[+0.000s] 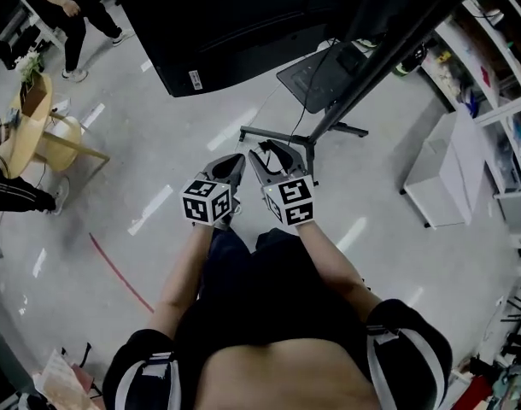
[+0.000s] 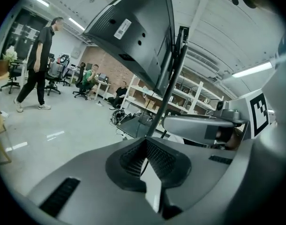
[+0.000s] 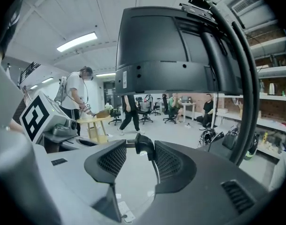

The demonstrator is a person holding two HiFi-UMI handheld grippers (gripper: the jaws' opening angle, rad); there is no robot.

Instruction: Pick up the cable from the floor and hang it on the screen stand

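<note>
Both grippers are held side by side at waist height in front of the screen stand. The big dark screen hangs above, and the stand's feet rest on the floor just beyond the jaws. My right gripper is shut on the cable's black plug, which sits across its tips. A thin black cable runs down from the plug. My left gripper has its pads nearly touching, closed on the same thin cable. In the head view the left gripper and right gripper almost meet.
A black tray sits on the stand's pole. A white cabinet and shelves line the right side. A wooden table with a chair stands at the left. A person walks at the back, and a red line marks the floor.
</note>
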